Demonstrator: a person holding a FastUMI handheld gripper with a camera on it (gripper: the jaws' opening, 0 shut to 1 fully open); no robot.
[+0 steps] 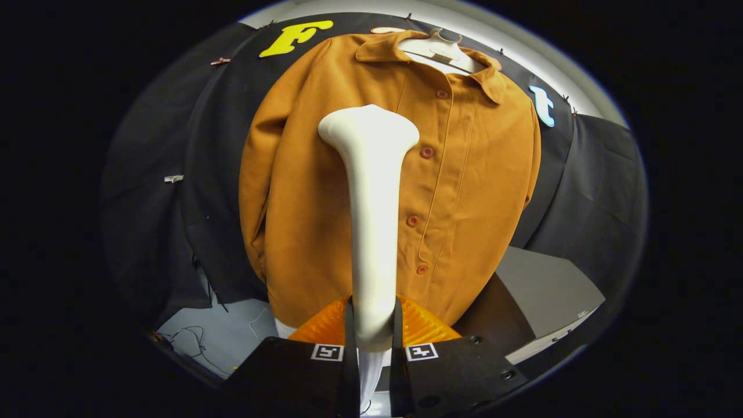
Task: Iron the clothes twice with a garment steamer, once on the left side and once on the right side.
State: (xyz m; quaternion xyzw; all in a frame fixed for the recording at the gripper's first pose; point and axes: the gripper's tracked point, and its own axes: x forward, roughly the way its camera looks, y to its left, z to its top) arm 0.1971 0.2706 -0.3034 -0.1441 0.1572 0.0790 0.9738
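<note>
- Holding the garment steamer (371, 232), our gripper (372, 325) pinches its handle between both fingers.
- We aim its head at the hanging shirt (325, 203), left of the buttons (first pass, we judge).
- Next: stroke down, near the fabric.

Garment steamer (371, 232) sits between the gripper (372, 331) fingers, both pressing its handle, head reaching ahead onto the jacket (464, 191). Jacket hangs on a hanger (442, 51) against the booth wall, beyond the fingers. Steamer head just left of the button row.
</note>
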